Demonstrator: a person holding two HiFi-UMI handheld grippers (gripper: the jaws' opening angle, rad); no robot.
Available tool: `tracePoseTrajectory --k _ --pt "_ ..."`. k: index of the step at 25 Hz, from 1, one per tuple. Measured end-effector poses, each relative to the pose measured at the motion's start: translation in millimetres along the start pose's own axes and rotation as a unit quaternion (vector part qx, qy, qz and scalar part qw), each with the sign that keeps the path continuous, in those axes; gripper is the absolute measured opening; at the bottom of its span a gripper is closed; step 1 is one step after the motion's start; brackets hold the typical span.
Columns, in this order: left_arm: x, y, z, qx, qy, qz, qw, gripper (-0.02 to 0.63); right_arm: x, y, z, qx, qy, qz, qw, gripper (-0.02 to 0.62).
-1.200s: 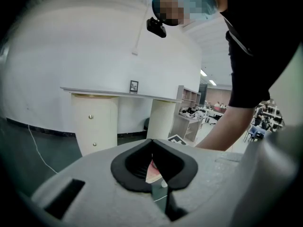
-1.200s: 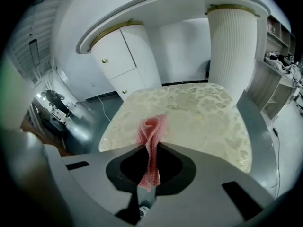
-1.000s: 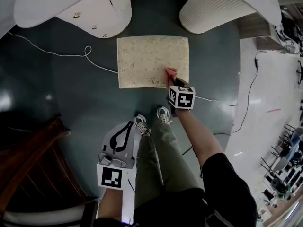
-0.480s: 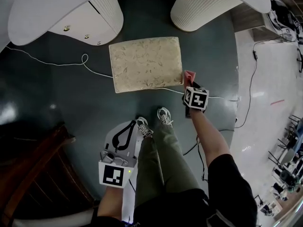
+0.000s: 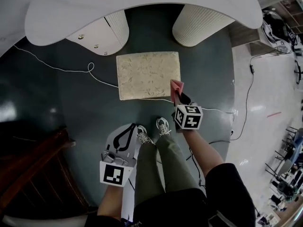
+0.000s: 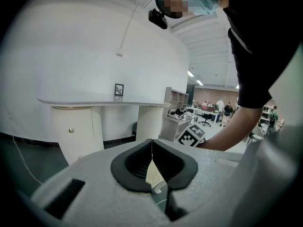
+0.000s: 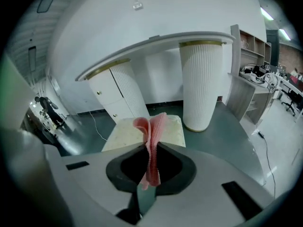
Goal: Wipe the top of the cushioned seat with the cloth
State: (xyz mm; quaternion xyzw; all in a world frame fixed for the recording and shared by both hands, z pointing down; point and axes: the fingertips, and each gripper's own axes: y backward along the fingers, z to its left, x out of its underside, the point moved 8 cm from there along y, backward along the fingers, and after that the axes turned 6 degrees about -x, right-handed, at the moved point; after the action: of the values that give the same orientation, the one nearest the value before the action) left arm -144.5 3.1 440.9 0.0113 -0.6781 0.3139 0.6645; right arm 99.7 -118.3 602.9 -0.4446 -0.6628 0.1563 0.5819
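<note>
While I look down through the head view, the cushioned seat point(image 5: 148, 74) sits on the dark floor just ahead of the shoes. The right gripper point(image 5: 179, 98) hangs by its near right corner with the pink cloth point(image 5: 176, 90) pinched upright. The cloth's tip overlaps the seat's edge here, though I can't tell if it touches. The left gripper point(image 5: 129, 129) is low by the left leg, well apart from the seat. To wipe well, I judge I should drop the right hand until a broad fold lies flat on top. Then I'd sweep edge to edge in overlapping passes, jaws clear of the fabric, minding the white cable point(image 5: 71, 69) trailing off the seat's left side. Now the left gripper view: jaws together at the tips, nothing between them, only a sliver of cream seat showing through the gap below. Over to the right gripper view: jaws clamped on the cloth, which stands up in a loose fold with the seat beyond and below it. As for containers, the white cabinet point(image 5: 97, 32) has its knobbed drawers shut, contents hidden. The open shelving point(image 7: 251, 46) at far right holds clutter too small to name.
</note>
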Motion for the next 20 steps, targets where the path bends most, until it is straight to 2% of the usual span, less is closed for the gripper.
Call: tracePoseTrajectory --k 8,11,15,20 --pt "-41 26 7 -0.036 -0.011 -0.019 0.9991 0.018 -61 70 58 -0.077 0.045 -0.062 0.994 0.026" --pt "-61 38 3 -0.044 -0.008 -0.025 0.9987 0.018 -83 106 70 -0.091 0.056 -0.082 0.991 0.027" --pt "-83 50 -8 -0.04 -0.015 -0.028 0.9987 0.018 -109 154 81 -0.101 0.056 -0.112 0.987 0.026" --pt "-121 61 -26 -0.037 -0.027 -0.041 0.9981 0.018 -133 211 97 -0.134 0.05 -0.137 0.98 0.026"
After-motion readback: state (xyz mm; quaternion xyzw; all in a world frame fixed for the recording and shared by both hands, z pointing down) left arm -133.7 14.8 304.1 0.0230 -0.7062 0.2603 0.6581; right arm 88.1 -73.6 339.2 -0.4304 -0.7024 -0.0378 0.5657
